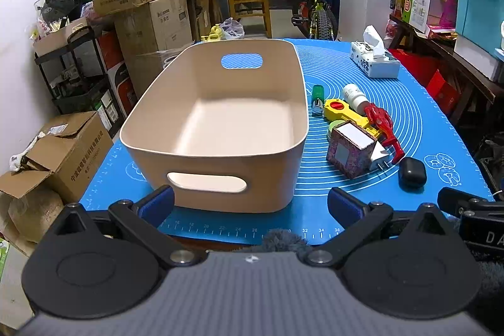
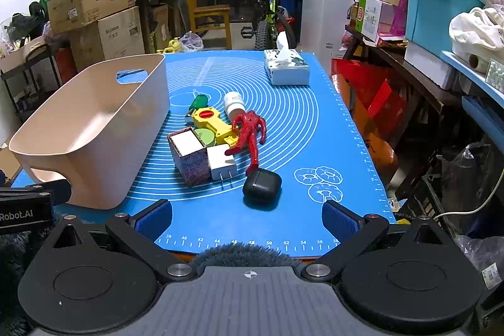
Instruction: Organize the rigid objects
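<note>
Bin (image 1: 220, 128): beige, empty, on blue mat (image 2: 330, 166).
Clutter: just right of bin; black case (image 2: 262, 185) nearest mat's front edge.
Left gripper (image 1: 250, 203): jaws spread, before bin's near wall.
Right gripper (image 2: 247, 218): jaws spread, bare mat between.

A blue mat (image 2: 293, 122) with white concentric rings covers the desk. On its left stands an empty beige bin (image 1: 217, 128); a tissue box (image 2: 286, 66) sits at the far right. Right of the bin lies a cluster: green-capped item (image 2: 198, 103), white bottle (image 2: 233, 104), yellow tool (image 2: 212, 120), red figure (image 2: 249, 131), patterned box (image 2: 190, 156), white charger (image 2: 222, 164) and, nearest, black case (image 2: 262, 186).
</note>
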Demonstrator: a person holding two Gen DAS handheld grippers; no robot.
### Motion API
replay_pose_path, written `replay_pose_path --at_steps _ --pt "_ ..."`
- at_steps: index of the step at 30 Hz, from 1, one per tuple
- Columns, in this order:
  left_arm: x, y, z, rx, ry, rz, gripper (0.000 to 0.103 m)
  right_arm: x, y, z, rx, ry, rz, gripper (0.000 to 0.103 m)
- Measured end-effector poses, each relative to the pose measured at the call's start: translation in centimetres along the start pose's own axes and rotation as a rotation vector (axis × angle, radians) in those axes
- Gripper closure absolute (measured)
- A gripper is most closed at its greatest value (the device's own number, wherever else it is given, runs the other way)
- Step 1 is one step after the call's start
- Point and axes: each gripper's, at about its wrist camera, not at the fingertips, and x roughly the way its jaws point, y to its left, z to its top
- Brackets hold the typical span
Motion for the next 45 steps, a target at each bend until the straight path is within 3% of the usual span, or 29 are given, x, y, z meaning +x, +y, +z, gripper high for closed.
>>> replay_pose_path --at_steps 45 --pt "0.23 -0.18 -0.20 -0.001 0.009 -0.004 0.001 0.26 -0.01 -0.02 0.017 0.010 0.005 0.002"
